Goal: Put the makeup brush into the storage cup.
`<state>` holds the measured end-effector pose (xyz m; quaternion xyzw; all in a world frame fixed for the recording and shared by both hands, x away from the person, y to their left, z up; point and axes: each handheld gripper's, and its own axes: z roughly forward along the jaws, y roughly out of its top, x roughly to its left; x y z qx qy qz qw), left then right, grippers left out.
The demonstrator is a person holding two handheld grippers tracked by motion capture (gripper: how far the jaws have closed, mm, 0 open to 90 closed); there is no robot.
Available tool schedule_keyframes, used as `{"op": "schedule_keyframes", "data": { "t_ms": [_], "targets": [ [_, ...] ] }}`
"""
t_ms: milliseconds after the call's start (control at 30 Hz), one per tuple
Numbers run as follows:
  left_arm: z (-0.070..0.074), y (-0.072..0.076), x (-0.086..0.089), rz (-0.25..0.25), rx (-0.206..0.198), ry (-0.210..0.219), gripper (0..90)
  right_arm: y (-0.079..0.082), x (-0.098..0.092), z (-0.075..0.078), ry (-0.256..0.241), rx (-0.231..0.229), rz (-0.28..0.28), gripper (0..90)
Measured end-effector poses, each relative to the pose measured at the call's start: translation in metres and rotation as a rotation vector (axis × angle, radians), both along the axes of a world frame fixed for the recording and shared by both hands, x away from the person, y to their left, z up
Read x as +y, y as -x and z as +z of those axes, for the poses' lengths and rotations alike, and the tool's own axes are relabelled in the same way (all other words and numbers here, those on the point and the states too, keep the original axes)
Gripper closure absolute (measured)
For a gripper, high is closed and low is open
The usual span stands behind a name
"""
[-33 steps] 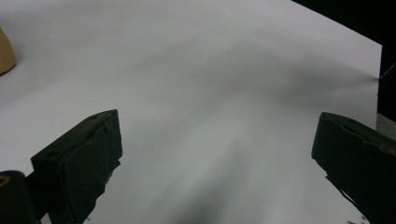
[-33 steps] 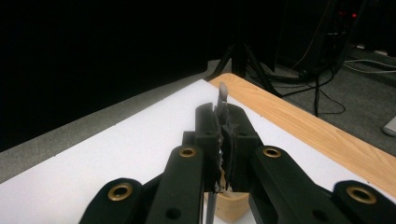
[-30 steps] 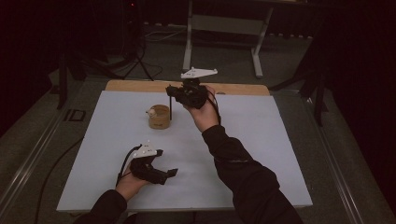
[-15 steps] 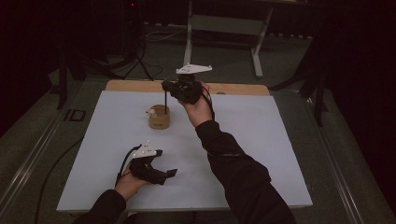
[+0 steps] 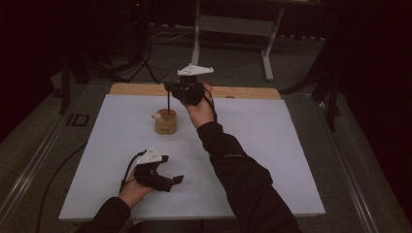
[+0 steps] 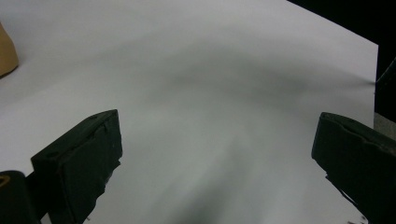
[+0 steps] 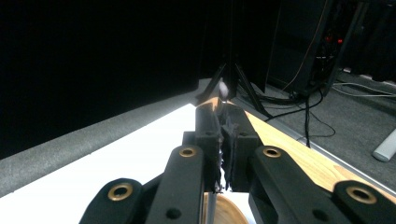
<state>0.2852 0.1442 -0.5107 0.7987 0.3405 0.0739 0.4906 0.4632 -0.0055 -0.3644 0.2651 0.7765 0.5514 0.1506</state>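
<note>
A small round wooden holder [image 5: 165,123] stands on the white table [image 5: 272,145], with a small white piece at its rim. My right gripper [image 5: 169,88] hovers just above and behind it, shut on a thin dark stick [image 5: 168,103] that hangs down into the holder's top. In the right gripper view the jaws [image 7: 223,140] press together on the stick [image 7: 213,205], whose white tip [image 7: 223,87] pokes out beyond them, and the holder [image 7: 229,212] lies below. My left gripper [image 5: 170,170] rests open near the table's front left, jaws wide apart [image 6: 215,144] over bare white surface.
A wooden strip [image 5: 243,91] runs along the table's far edge. Beyond it stand a metal frame [image 5: 233,29], dark stands and cables on the floor. A corner of the holder [image 6: 6,51] shows in the left gripper view. The table's right half is bare.
My right gripper has carried the stick to the left and slightly farther back, until it hangs over the wooden holder. The left gripper has stayed in place.
</note>
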Motion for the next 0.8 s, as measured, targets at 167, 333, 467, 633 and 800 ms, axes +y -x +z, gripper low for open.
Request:
{"op": "schedule_keyframes", "data": {
  "t_ms": [167,333,467,633,800],
  "targets": [
    [0.0,0.0,0.001,-0.001,0.0,-0.003,2.4,-0.006,0.007,-0.009,0.009,-0.01,-0.005,85.7],
    [0.0,0.0,0.001,-0.003,-0.001,-0.006,2.3,-0.012,0.011,-0.02,0.024,0.004,-0.015,85.8],
    [0.0,-0.001,0.002,0.002,0.003,-0.006,2.4,-0.014,0.013,-0.024,0.037,0.011,-0.012,85.7],
    [0.0,0.0,0.002,-0.002,0.003,-0.005,2.4,-0.017,0.013,-0.028,0.039,0.029,-0.015,85.7],
    [-0.001,0.0,0.001,-0.005,0.002,-0.009,2.4,-0.018,0.012,-0.032,0.038,0.038,-0.023,85.7]
  ]
}}
